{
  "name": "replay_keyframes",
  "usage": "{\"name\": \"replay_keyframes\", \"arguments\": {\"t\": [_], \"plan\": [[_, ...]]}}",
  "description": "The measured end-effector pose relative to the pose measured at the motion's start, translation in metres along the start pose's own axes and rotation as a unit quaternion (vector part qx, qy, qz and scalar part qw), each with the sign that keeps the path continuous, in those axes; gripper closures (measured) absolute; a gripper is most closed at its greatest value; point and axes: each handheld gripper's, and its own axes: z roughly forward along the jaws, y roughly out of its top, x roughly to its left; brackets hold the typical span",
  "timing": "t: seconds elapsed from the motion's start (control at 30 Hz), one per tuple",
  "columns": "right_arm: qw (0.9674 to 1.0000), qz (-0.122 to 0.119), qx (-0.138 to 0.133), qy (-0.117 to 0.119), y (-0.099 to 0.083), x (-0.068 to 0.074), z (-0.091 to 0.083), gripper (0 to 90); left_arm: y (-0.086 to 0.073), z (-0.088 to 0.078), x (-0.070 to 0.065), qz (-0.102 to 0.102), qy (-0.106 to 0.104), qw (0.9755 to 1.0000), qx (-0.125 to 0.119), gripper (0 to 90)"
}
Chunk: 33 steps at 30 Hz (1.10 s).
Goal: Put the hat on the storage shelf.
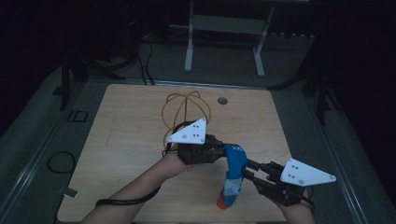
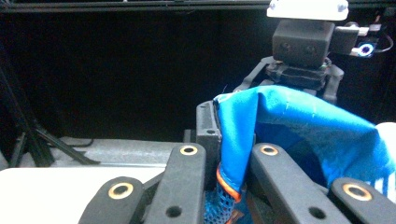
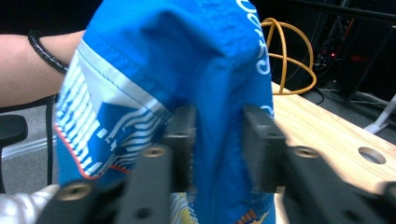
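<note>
A blue cloth (image 1: 236, 159) with white stripes and an orange hem hangs over the wooden table (image 1: 126, 140), its low end near the front edge. My left gripper (image 1: 223, 151) is shut on its top edge; in the left gripper view the cloth (image 2: 289, 126) is pinched between the black jaws of that gripper (image 2: 233, 154). My right gripper (image 1: 246, 171) comes in from the right at mid-height. In its own view its jaws (image 3: 217, 140) stand on either side of a fold of the cloth (image 3: 187, 60), with a gap still between them.
A yellow wire ball frame (image 1: 186, 109) stands at the table's far middle, behind the left gripper, also seen as the yellow frame (image 3: 289, 60). A round cable hole (image 1: 222, 100) lies beside it. A white stand (image 1: 224, 28) is on the floor beyond the table.
</note>
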Motion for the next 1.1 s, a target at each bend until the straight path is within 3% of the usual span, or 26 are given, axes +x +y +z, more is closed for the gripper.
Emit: {"name": "replay_keyframes", "arguments": {"t": [0.03,0.1,0.33,0.47,0.63,0.77,0.97,1.1], "plan": [[0.9999,-0.002,-0.007,-0.010,0.000,0.000,-0.001,83.6,-0.001,0.000,0.001,-0.001,-0.001,1.0000,0.001,87.5],[0.9997,-0.006,-0.006,-0.023,0.001,-0.001,-0.002,89.6,-0.002,-0.002,0.002,-0.005,0.001,1.0000,0.001,87.5],[0.9992,-0.001,-0.014,-0.038,0.004,-0.003,-0.006,90.0,-0.002,-0.005,0.002,-0.001,0.008,0.9999,0.013,87.2],[0.9992,0.009,-0.022,-0.032,0.007,-0.006,-0.011,90.0,-0.003,-0.007,0.002,-0.002,0.011,0.9997,0.023,85.4],[0.9984,0.011,-0.029,-0.048,0.010,-0.010,-0.018,90.0,-0.001,-0.008,-0.001,0.017,0.027,0.9986,0.042,71.0],[0.9981,0.015,-0.029,-0.053,0.014,-0.015,-0.020,90.0,0.001,-0.008,-0.008,0.041,0.056,0.9956,0.064,60.6],[0.9970,0.008,-0.031,-0.070,0.020,-0.016,-0.021,90.0,0.001,-0.015,-0.008,0.029,0.062,0.9954,0.067,55.3],[0.9965,0.010,-0.029,-0.078,0.024,-0.022,-0.020,90.0,0.002,-0.025,-0.011,0.023,0.083,0.9943,0.062,49.5]]}}
